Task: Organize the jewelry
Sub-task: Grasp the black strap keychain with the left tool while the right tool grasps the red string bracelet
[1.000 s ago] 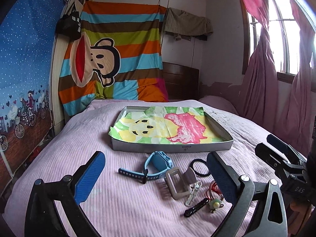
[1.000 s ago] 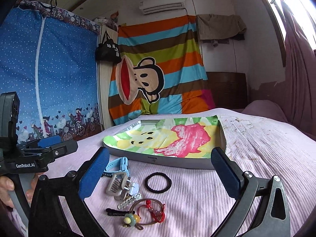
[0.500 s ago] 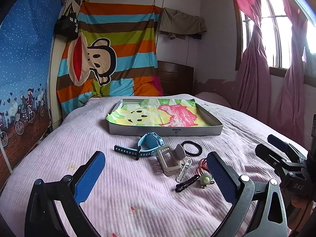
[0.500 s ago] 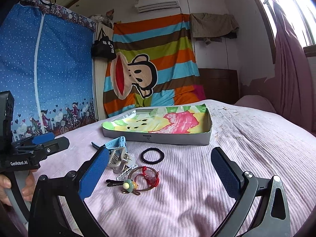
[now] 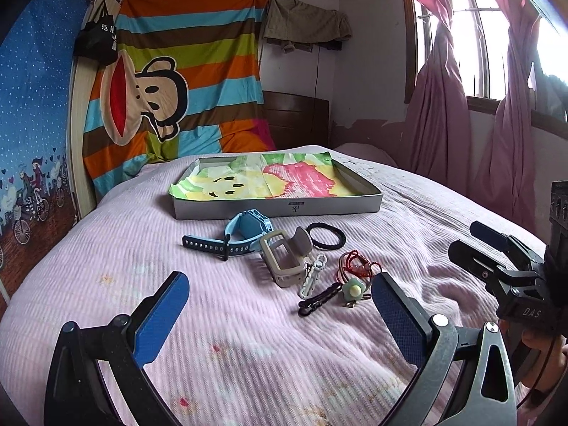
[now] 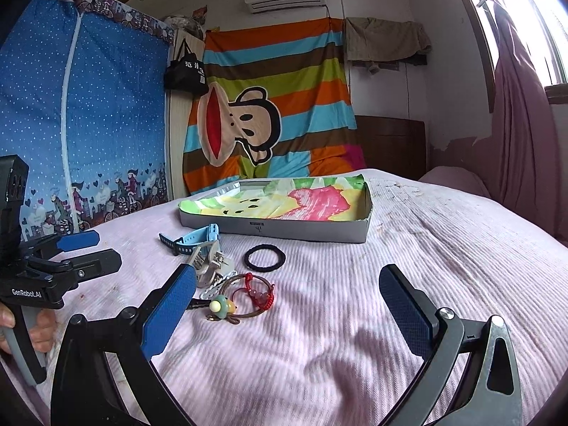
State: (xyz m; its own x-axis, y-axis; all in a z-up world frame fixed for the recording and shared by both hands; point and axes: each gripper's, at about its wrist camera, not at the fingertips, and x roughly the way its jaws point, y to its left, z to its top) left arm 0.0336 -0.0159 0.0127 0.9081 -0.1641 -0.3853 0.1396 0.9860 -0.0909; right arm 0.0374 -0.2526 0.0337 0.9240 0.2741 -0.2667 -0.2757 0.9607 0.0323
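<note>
Both the left gripper point(image 5: 280, 316) and right gripper point(image 6: 287, 305) hung wide open, empty, facing jumbled trinkets just short of the paper-lined grey cardboard tray point(image 5: 277, 207), presumably their destination.

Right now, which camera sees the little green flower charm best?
The right wrist view. The green flower charm lies near that camera, with only the gripper's left finger close beside it. In the left wrist view the charm looks smaller and sits right against a blue finger.

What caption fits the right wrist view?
Open right hand-held gripper above jewelry beside black hair tie, lined tray beyond.
</note>
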